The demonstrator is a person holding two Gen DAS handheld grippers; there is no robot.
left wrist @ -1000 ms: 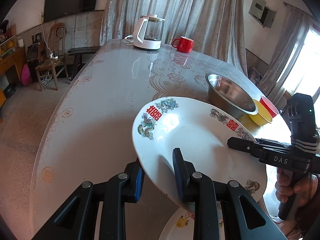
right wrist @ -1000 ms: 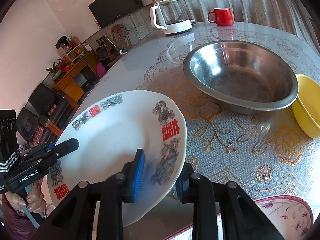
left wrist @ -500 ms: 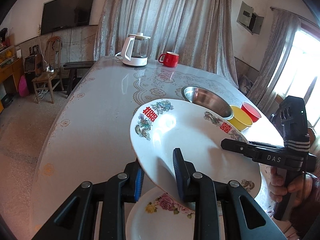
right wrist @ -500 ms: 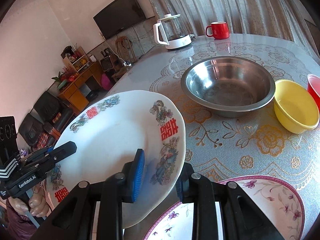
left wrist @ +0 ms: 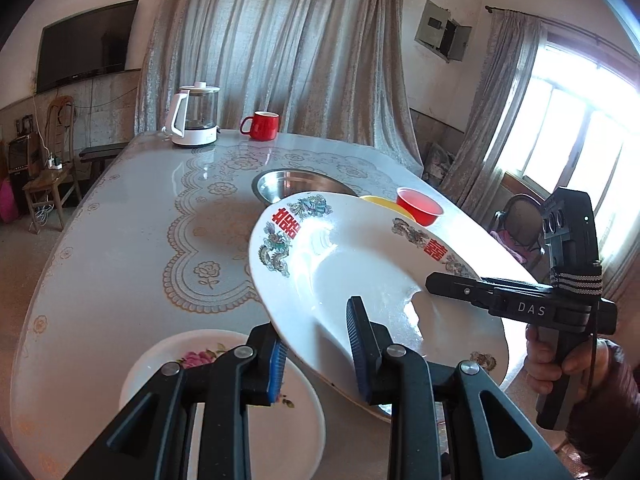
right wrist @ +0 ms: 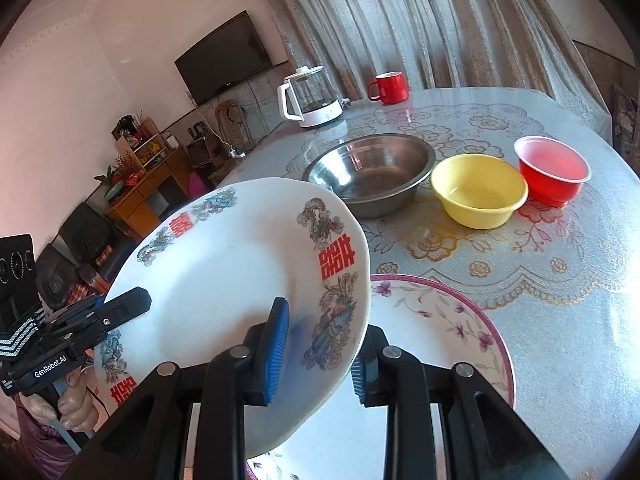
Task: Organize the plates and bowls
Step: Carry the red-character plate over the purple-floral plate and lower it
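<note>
Lifted higher, dragon plate [left wrist: 360,264] hides yellow bowl [left wrist: 384,201] (mostly).

Floral plate [right wrist: 440,320] lies directly beneath; bowls [right wrist: 478,190] crowd beyond.

The big white plate [left wrist: 360,264] looks like glazed china, glossy enough to throw bright glare, with printed red and green decoration on its rim. The flowered plate [right wrist: 452,320] under it has the same smooth glaze. The wide bowl [right wrist: 372,172] is bare metal, dull-shiny inside. The yellow bowl [right wrist: 478,192] and red bowl [right wrist: 554,172] look like smooth plastic. The table [left wrist: 132,240] wears a glossy, lace-patterned plastic cover. The gripper fingers [left wrist: 362,344] are matt black plastic with ribbed blue pads.
</note>
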